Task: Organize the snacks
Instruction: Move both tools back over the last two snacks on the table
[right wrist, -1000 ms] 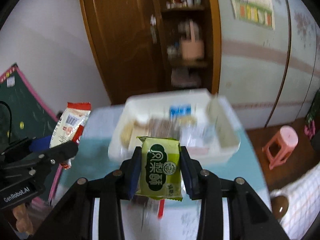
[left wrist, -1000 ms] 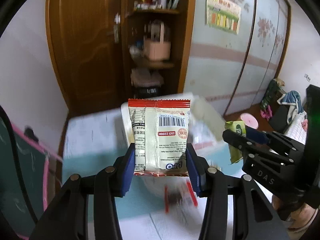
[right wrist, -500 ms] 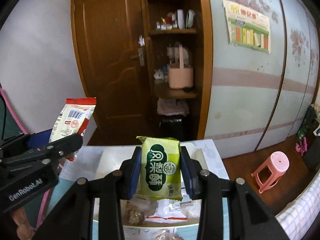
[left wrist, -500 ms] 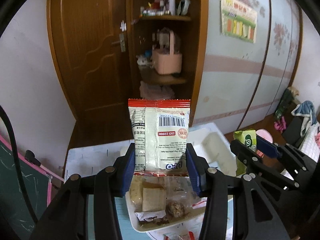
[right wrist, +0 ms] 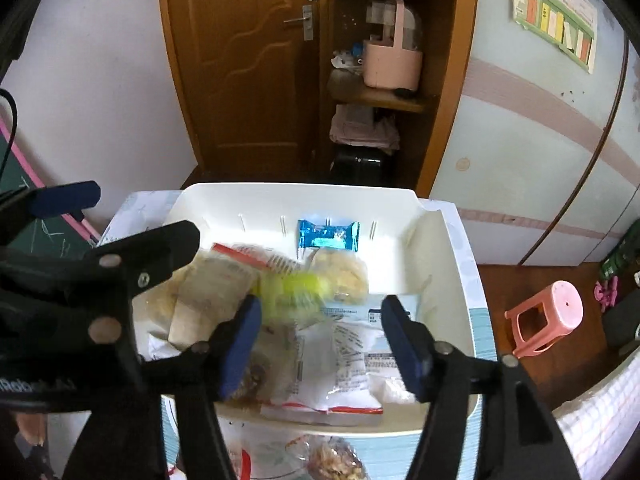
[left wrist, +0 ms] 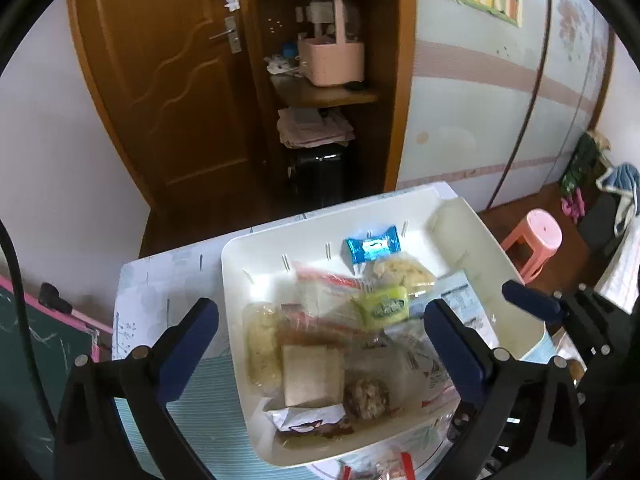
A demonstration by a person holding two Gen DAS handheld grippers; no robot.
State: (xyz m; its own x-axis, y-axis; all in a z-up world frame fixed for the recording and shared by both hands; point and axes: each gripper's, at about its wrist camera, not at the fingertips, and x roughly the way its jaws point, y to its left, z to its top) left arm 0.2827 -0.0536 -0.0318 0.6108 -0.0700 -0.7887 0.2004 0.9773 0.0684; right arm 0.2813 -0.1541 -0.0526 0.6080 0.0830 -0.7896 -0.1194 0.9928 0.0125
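A white bin (left wrist: 232,288) (right wrist: 444,248) on the table holds several snack packs. The green pack (left wrist: 385,307) (right wrist: 294,288) lies in it, blurred in the right wrist view. The white pack with red edges (right wrist: 340,364) (left wrist: 430,364) lies at the bin's near right. My left gripper (left wrist: 320,344) is open and empty above the bin. My right gripper (right wrist: 320,340) is open and empty above the bin too. A blue candy wrapper (left wrist: 373,248) (right wrist: 328,234) lies at the far side.
More snacks (right wrist: 336,460) lie on the table in front of the bin. A pink stool (right wrist: 548,316) stands on the floor at right. A chalkboard (left wrist: 36,344) stands at left. A wooden door (left wrist: 160,80) and shelves (left wrist: 328,92) are behind.
Both grippers have opened and let go of their packs. The white red-edged pack and the green pack have dropped into the bin. Both cameras tilted down toward the bin.
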